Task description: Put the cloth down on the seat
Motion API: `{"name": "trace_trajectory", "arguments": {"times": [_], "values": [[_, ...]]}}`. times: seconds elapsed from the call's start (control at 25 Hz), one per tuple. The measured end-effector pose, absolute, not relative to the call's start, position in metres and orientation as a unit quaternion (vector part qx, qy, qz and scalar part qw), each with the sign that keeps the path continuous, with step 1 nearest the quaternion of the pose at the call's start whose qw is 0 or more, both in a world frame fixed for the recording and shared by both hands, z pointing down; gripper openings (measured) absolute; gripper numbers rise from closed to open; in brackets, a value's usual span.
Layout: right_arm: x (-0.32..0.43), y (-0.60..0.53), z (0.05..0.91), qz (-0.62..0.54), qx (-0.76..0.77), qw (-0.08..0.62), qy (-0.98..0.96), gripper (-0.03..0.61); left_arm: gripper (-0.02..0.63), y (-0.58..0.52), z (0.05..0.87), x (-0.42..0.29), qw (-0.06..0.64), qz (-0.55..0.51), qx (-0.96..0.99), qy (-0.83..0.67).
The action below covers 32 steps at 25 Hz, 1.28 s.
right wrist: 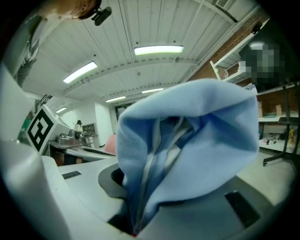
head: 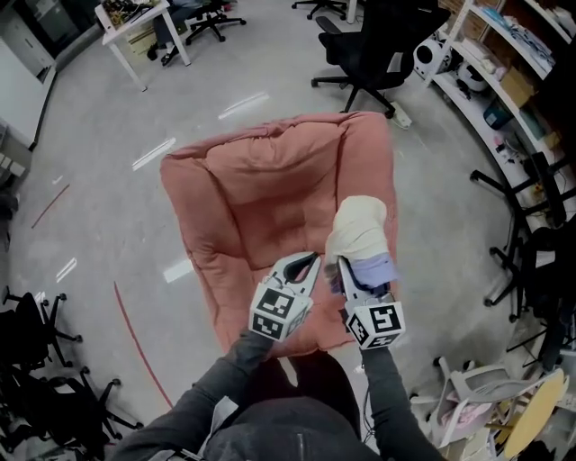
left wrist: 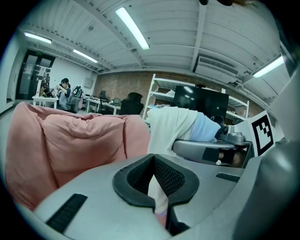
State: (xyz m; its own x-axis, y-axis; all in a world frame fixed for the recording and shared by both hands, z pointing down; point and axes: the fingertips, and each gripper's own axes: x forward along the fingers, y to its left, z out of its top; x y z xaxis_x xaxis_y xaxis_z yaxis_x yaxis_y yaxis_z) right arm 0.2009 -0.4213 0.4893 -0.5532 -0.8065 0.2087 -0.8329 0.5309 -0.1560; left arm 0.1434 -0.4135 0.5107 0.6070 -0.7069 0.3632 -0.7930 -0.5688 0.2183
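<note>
A big pink cushioned seat (head: 261, 189) lies on the floor, and both grippers hover over its front part. My right gripper (head: 346, 266) is shut on a folded cream and pale-blue cloth (head: 360, 230), which bulges up above the jaws. In the right gripper view the cloth (right wrist: 197, 140) fills the picture and hides the fingertips. My left gripper (head: 310, 259) is just left of the cloth with its tips together. A pale strip shows in the slit of the left gripper (left wrist: 153, 159); I cannot tell what it is. Beyond it are the seat (left wrist: 79, 140) and the cloth (left wrist: 173, 126).
Black office chairs (head: 369, 54) stand behind the seat and shelving (head: 504, 72) runs along the right. A white table (head: 135, 22) is far left, chair bases (head: 36, 351) near left, a pale chair (head: 477, 396) near right. A person (left wrist: 63, 89) sits at distant desks.
</note>
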Motion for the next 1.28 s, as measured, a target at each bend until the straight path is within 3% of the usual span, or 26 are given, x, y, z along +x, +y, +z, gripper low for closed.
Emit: {"name": "trace_trajectory", "arguments": {"times": [0.36,1.28], "values": [[0.19,-0.452,0.559,0.111,0.379,0.123,-0.91,0.103,0.008,-0.45,0.562,0.144,0.199,0.159,0.855,-0.452],[0.178,-0.513,0.708,0.257,0.323,0.132,-0.901,0.103,0.008,-0.5,0.68,0.15,0.275,0.189,0.814,-0.475]]}}
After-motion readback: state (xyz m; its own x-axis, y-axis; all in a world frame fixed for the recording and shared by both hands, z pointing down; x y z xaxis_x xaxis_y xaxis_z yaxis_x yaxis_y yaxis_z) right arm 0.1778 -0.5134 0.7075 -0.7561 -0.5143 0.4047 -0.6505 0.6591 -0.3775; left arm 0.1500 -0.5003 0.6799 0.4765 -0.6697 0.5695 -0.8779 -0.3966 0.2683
